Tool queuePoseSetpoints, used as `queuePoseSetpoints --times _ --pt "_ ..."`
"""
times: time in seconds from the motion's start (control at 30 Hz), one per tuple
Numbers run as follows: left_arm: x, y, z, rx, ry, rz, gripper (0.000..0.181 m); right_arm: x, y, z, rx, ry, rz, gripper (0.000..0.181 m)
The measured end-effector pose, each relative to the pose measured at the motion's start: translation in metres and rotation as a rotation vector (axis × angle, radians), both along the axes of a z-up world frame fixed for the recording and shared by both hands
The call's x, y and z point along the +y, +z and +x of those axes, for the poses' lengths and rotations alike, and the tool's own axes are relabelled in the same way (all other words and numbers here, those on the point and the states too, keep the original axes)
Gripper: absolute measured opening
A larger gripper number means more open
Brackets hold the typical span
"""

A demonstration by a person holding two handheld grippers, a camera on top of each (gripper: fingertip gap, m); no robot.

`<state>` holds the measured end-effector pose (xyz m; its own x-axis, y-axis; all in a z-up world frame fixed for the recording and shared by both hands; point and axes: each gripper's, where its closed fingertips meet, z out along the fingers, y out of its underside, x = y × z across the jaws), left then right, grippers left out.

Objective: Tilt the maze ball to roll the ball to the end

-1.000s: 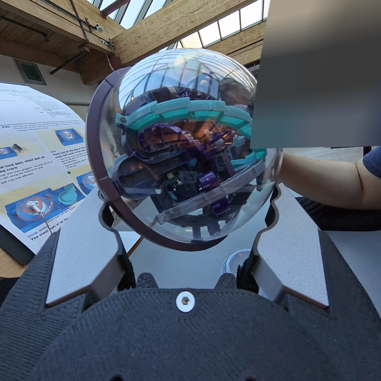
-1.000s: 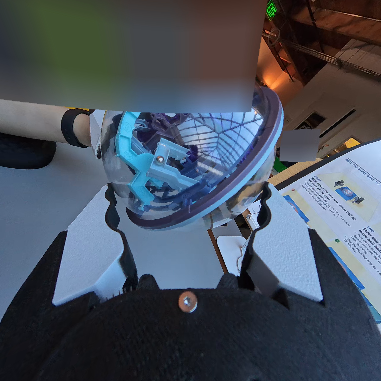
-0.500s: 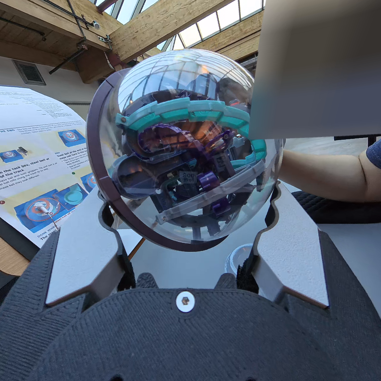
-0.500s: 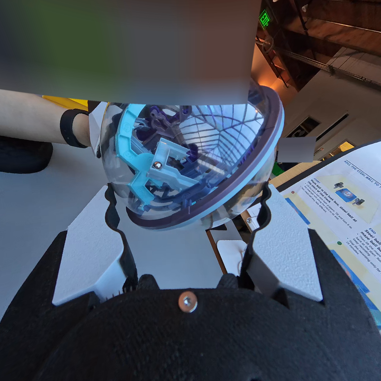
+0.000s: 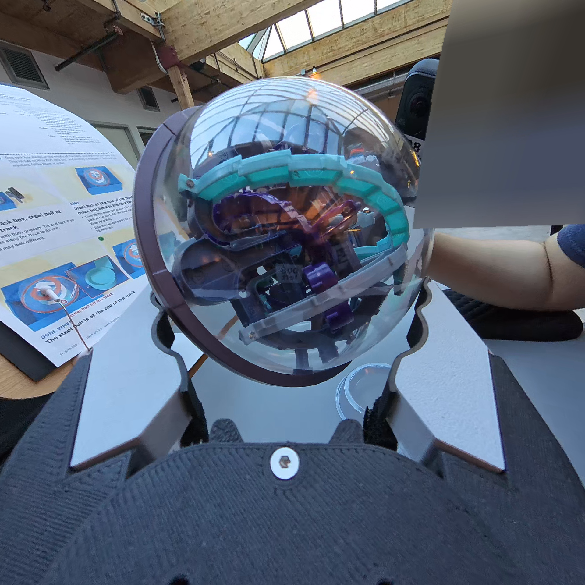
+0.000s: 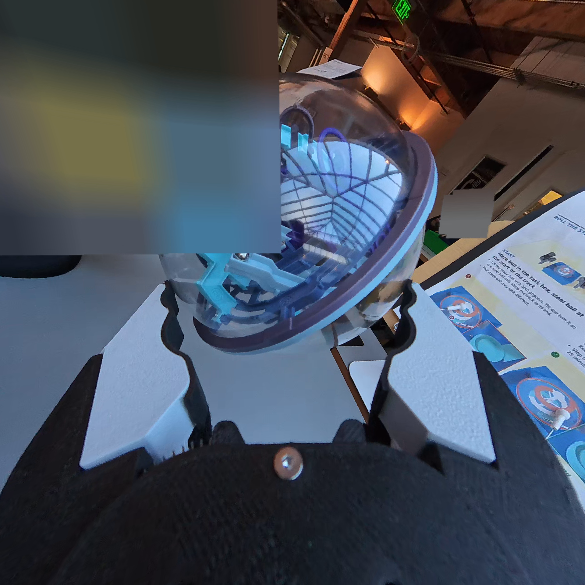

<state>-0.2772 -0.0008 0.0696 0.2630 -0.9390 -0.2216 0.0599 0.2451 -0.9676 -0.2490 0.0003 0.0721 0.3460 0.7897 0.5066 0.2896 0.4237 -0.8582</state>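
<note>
In the left wrist view, a printed sheet point(image 5: 60, 228) on a dark stand leans at the far left, above a wooden surface. Right of it, the left gripper point(image 5: 289, 304) has its fingers point(image 5: 133, 373) spread wide around the maze ball point(image 5: 278, 228), each tip touching the clear shell low on its side, so the ball is held up off the grey worktop point(image 5: 278, 408). The ball's dark rim point(image 5: 148, 240) runs tilted down its left side; teal, purple and grey tracks fill the inside. A small clear ring point(image 5: 357, 392) lies on the worktop under the ball, by the right finger. A bare forearm point(image 5: 493, 272) reaches in from the right.

In the right wrist view, the right gripper point(image 6: 286, 304) likewise cradles the ball point(image 6: 342, 240) between spread fingers point(image 6: 139, 373), rim point(image 6: 408, 250) slanting from lower left to upper right. A small steel ball point(image 6: 242, 255) sits on a pale blue track, just under a blurred patch. The sheet point(image 6: 522, 316) lies at the right.
</note>
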Motion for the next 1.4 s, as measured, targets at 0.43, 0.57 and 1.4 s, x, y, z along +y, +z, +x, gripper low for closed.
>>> queuePoseSetpoints --times 0.43,0.57,1.4 --pt "0.000 0.003 0.000 -0.004 0.007 -0.013 0.150 0.000 0.001 0.000 0.030 0.013 -0.025 0.139" --pt "0.000 0.003 -0.001 -0.006 0.008 -0.023 0.150 0.001 0.000 -0.001 0.037 0.015 -0.037 0.139" --pt "-0.008 0.003 -0.007 -0.012 -0.042 0.025 0.150 -0.008 0.002 -0.007 0.044 -0.020 0.033 0.138"
